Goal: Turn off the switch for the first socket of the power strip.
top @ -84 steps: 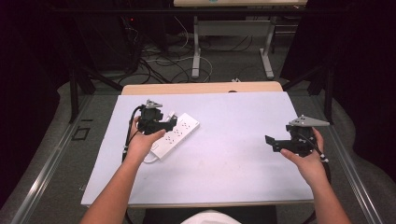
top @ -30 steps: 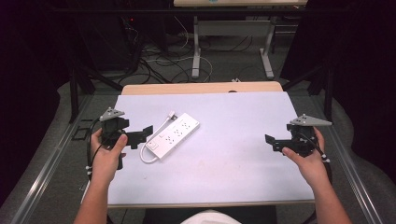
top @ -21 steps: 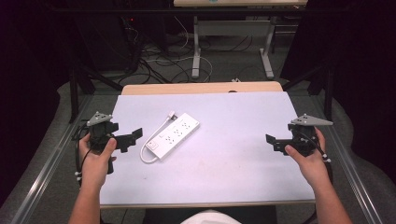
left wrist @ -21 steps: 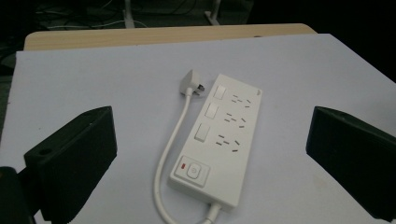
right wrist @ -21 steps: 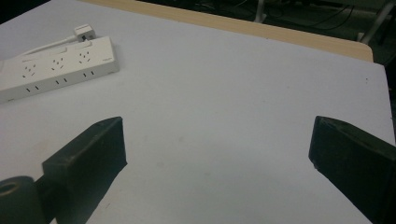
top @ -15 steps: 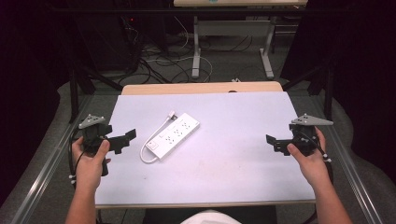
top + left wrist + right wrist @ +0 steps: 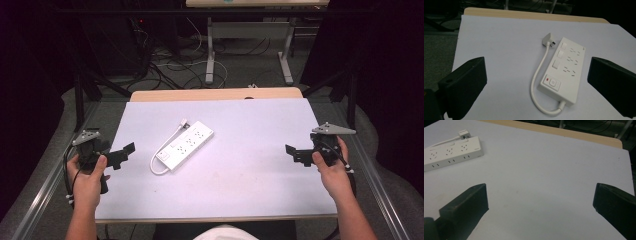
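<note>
a white power strip (image 7: pixel 185 145) lies flat and slantwise on the pale table (image 7: pixel 250 190), its short cord (image 7: pixel 537 82) curling out of the switch end and back along one side to a plug (image 7: pixel 549 40) resting just beside the far end. the left gripper (image 7: pixel 120 156) hovers off to the strip's left at the table's edge, jaws spread wide and holding nothing; the right gripper (image 7: pixel 296 155) waits well apart to the strip's right, likewise agape and empty. the strip looks like a rigid, light plastic bar with smooth, possibly slippery faces, so its long sides across the narrow width seem the surest hold; the cord is limp and would likely trail behind any lift.
</note>
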Available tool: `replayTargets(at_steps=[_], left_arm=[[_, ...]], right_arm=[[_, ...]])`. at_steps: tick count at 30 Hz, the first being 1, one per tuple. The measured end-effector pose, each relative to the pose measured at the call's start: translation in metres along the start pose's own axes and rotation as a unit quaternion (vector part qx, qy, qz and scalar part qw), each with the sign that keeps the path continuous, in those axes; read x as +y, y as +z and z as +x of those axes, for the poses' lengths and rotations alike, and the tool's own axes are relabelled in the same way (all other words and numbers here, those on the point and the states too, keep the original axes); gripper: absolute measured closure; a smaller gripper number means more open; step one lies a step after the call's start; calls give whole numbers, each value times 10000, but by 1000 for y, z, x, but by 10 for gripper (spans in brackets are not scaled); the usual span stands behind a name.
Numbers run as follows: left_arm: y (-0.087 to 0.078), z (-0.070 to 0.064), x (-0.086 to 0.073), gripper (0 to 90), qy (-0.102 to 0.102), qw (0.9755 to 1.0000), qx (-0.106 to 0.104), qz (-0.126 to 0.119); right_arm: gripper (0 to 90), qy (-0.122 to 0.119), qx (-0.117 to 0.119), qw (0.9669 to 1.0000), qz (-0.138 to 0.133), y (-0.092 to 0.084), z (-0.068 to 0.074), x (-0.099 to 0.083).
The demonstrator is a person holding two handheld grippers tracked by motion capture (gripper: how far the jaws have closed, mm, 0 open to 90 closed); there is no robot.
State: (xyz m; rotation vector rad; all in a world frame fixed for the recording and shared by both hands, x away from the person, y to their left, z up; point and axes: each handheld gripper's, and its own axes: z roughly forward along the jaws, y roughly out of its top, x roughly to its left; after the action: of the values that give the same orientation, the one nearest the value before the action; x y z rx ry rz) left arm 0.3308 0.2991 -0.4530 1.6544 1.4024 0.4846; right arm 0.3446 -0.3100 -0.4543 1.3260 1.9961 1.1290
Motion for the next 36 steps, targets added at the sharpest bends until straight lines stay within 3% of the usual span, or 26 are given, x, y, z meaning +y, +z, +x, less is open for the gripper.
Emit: replayTargets(at_steps=[7, 19, 36], left_arm=[[7, 11, -7, 24, -134, 9998, 92, -77], [12, 25, -16, 24, -291, 9994, 178, 20], [15, 30, -20, 24, -327, 9992, 231, 86]], right_arm=[[0, 94, -103, 9999, 11, 3, -9, -4], [0, 185, -229, 9996, 27, 8, -16, -9], [0, 213, -219, 9995, 121, 9, -17, -10]])
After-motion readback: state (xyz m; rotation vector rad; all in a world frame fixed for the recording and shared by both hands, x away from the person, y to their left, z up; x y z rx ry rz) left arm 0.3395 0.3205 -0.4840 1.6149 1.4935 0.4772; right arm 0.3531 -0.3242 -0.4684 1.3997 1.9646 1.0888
